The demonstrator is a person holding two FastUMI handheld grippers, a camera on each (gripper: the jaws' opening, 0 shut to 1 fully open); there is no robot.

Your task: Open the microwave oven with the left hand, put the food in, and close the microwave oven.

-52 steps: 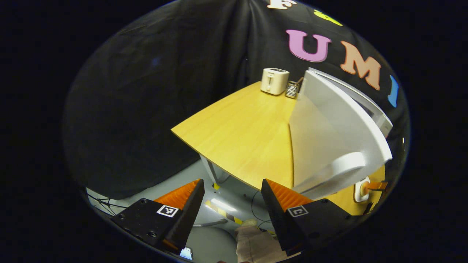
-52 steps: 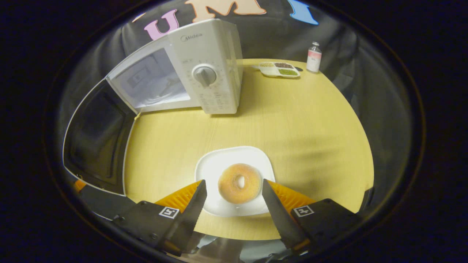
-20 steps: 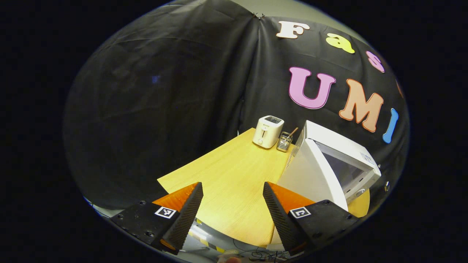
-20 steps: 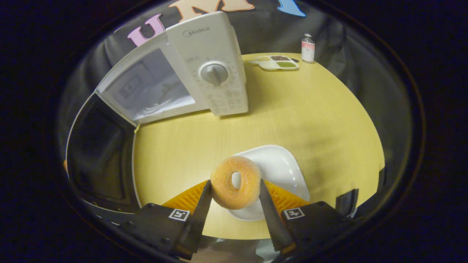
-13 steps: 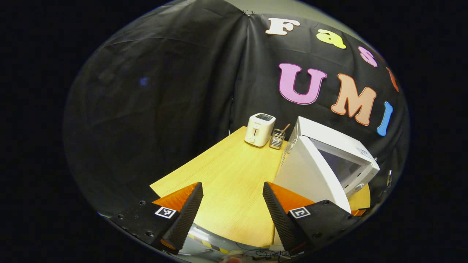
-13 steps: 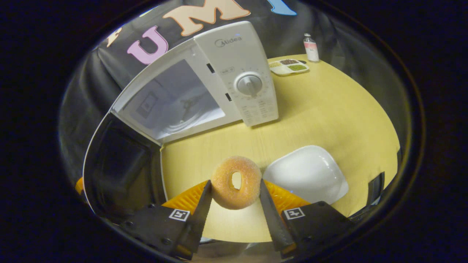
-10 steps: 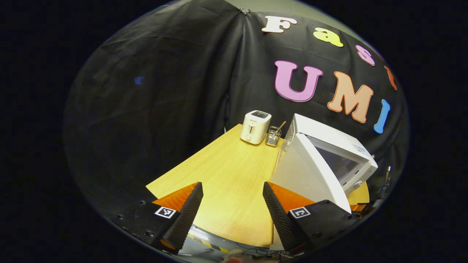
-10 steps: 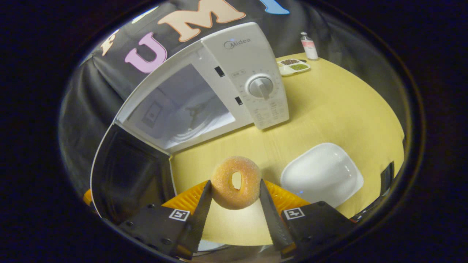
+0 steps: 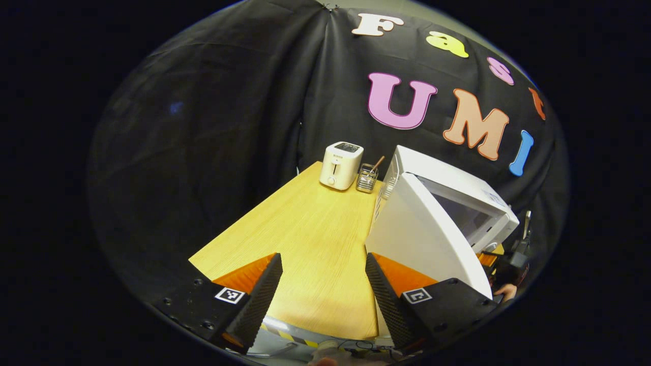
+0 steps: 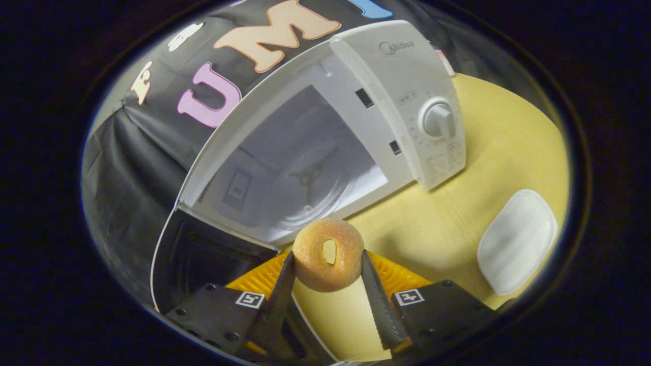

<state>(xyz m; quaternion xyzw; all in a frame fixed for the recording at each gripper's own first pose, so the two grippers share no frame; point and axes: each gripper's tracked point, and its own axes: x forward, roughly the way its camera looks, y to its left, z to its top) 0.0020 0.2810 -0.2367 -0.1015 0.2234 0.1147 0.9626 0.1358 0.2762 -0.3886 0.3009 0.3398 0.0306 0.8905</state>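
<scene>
The white microwave [image 10: 402, 76] stands on the yellow table [image 10: 508, 147] with its door [image 10: 203, 259] swung wide open to the left. Its lit cavity [image 10: 300, 173] with the glass turntable faces me in the right gripper view. My right gripper [image 10: 325, 277] is shut on a sugared doughnut [image 10: 328, 254], held upright in the air just in front of the cavity's lower edge. In the left gripper view my left gripper [image 9: 323, 282] is open with nothing between its fingers, near the table's front edge, beside the outer face of the open door [image 9: 424, 239] of the microwave [image 9: 457, 193].
An empty white plate [image 10: 516, 241] lies on the table to the right of the microwave. A white toaster [image 9: 341, 165] and a small wire holder [image 9: 367, 178] stand at the table's far end. The other hand [image 9: 506, 291] shows past the door.
My right gripper closed on the doughnut, lifted it off the plate and carried it left and forward to the open cavity. My left gripper drew back from the door and rose.
</scene>
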